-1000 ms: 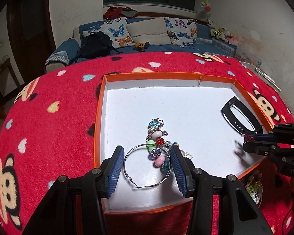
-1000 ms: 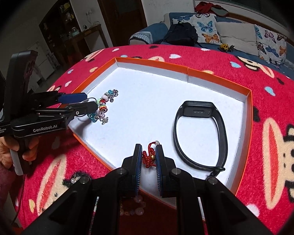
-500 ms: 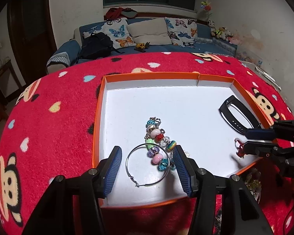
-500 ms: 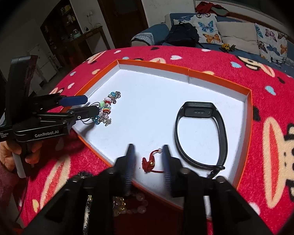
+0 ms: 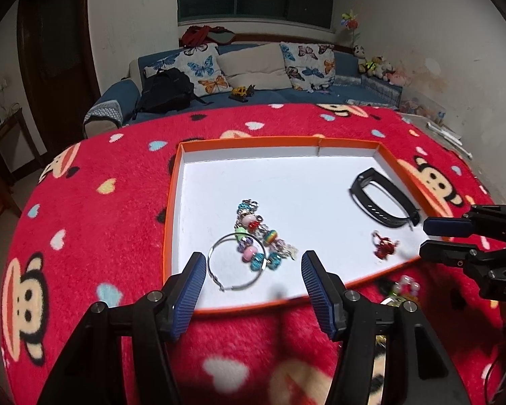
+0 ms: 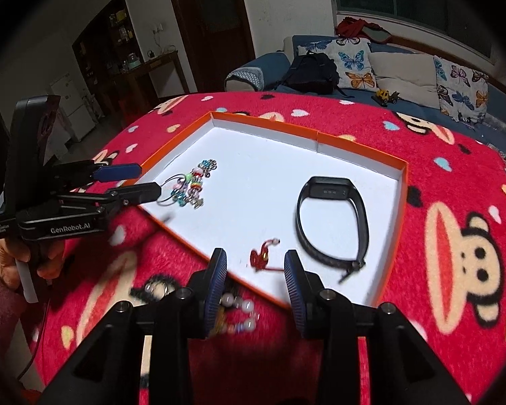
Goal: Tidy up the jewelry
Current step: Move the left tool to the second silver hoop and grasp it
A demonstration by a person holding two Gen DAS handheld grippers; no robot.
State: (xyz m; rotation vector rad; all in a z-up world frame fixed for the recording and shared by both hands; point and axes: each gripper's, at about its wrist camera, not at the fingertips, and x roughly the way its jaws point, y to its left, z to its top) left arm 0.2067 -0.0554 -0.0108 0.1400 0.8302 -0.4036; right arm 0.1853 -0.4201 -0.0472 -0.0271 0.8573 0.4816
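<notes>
An orange-rimmed white tray [image 5: 347, 142] [image 6: 361, 148] lies on the red cloth. In it are a silver hoop [image 5: 234, 261] [image 6: 168, 190], a colourful bead bracelet [image 5: 258, 239] [image 6: 194, 187], a red knot charm [image 5: 383, 248] [image 6: 259, 258] and a black wristband [image 5: 381, 202] [image 6: 332, 216]. My left gripper [image 5: 253, 287] [image 6: 135, 182] is open and empty, just outside the tray's near edge behind the hoop. My right gripper [image 6: 254, 280] [image 5: 428, 238] is open and empty, just outside the tray edge by the red charm.
More beaded jewelry [image 6: 236, 310] [image 5: 399, 290] lies on the red monkey-print cloth [image 5: 84, 202] outside the tray, under my right gripper. A sofa with pillows and a black backpack [image 5: 165, 91] stands behind the table.
My right gripper let go of the red charm, opened and drew back out of the tray. My left gripper drew back from the hoop, which stays in the tray.
</notes>
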